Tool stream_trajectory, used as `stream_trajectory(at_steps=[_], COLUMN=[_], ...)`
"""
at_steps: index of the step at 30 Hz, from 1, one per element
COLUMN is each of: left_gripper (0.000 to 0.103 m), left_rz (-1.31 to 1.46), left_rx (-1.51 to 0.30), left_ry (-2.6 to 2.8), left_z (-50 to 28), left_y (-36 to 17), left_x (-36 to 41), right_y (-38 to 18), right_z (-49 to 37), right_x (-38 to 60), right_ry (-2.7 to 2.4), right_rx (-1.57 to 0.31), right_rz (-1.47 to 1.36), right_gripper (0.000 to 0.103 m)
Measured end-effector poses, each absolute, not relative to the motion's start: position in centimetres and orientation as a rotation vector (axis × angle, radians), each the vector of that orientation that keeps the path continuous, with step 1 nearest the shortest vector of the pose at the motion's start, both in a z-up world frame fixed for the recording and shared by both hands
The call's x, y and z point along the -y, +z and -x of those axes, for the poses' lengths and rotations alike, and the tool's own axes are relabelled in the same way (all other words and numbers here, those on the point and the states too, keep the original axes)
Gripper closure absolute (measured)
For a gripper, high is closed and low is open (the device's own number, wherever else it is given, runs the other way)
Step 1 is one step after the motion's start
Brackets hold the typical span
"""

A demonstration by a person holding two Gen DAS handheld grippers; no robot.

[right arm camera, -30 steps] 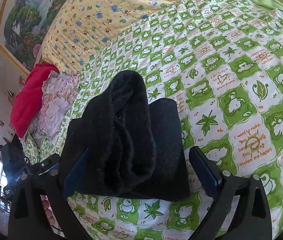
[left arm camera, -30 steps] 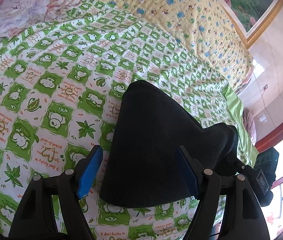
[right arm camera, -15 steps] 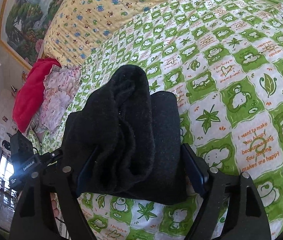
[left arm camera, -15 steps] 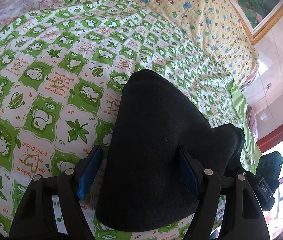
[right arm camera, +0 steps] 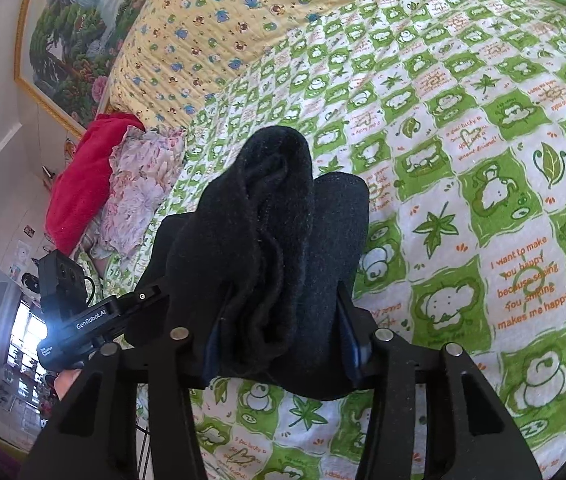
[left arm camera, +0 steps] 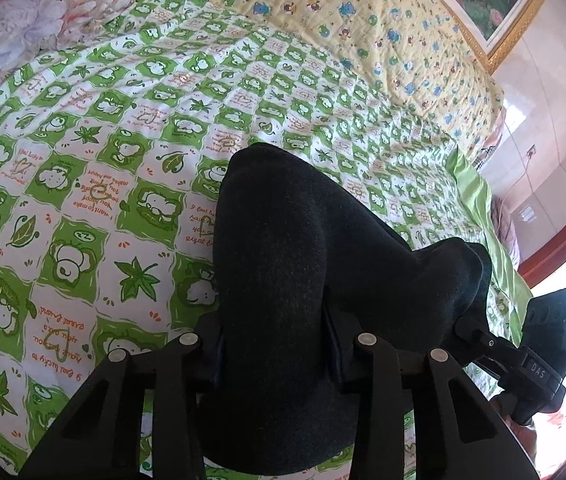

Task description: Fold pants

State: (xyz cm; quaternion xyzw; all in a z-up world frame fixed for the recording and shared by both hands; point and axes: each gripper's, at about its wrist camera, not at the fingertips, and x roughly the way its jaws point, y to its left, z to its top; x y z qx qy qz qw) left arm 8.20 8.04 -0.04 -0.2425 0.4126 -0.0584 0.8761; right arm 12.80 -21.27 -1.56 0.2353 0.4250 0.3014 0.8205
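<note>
The black pants (left arm camera: 283, 240) lie folded in a thick bundle on the bed, with one rolled end (right arm camera: 275, 184) humped up in the right wrist view. My left gripper (left arm camera: 275, 344) straddles the near end of the bundle. Its jaws are closing and the blue pads press into the fabric from both sides. My right gripper (right arm camera: 283, 340) holds the other near end the same way, jaws closing, with the cloth bulging up between the pads. Each gripper's pads are partly hidden by the cloth.
The pants rest on a green-and-white checked quilt (left arm camera: 83, 200). Behind it lie a yellow patterned quilt (left arm camera: 363, 20) and a floral cloth (right arm camera: 139, 188) beside a red one (right arm camera: 83, 176). A framed painting (right arm camera: 75, 40) hangs on the wall. The bed's edge (left arm camera: 479, 216) runs along the right.
Both pairs of jaws have come together from wide open onto the pants. The cloth now bunches up between the pads. The left view has drawn slightly closer to the bundle.
</note>
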Motion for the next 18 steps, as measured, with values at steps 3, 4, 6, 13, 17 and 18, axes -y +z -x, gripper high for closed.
stream_trajectory(at_steps=[3,4,6,13,17,18], left_gripper=[0.069,0.069,0.069,0.069,0.069,0.069], left_rz=[0.502,0.502,0.503,0.499,0.520,0.522], left_rx=[-0.844,-0.837,-0.820,-0.750,-0.720,-0.713], left_ry=[-0.121,-0.122,-0.121,-0.048,0.000,0.012], left_z=[-7.7,-7.4,-7.0,-4.8,-3.9,-3.8], left_y=[0.6,0.9,1.7,4.1,4.9,5.1], left_x=[-8.2,-8.3,-8.5,-10.8,-13.1,-13.6], right_y=[-0.6,-0.4,0.2,1.8,2.9,3.1], right_z=[-12.6,-12.6,-12.5,-12.8,-13.7,-13.8], right_x=[20.7,20.6,20.3,17.6,14.9,14.3], right_ry=[0.647,0.647,0.652,0.727,0.778,0.788], right_rx=[-0.890,-0.886,-0.876,-0.864,-0.853,-0.850], right_rz=[-0.480,-0.475,-0.470,-0.438,-0.404,-0.396], right_gripper=[0.056,0.056,0.057,0.058,0.058,0.058])
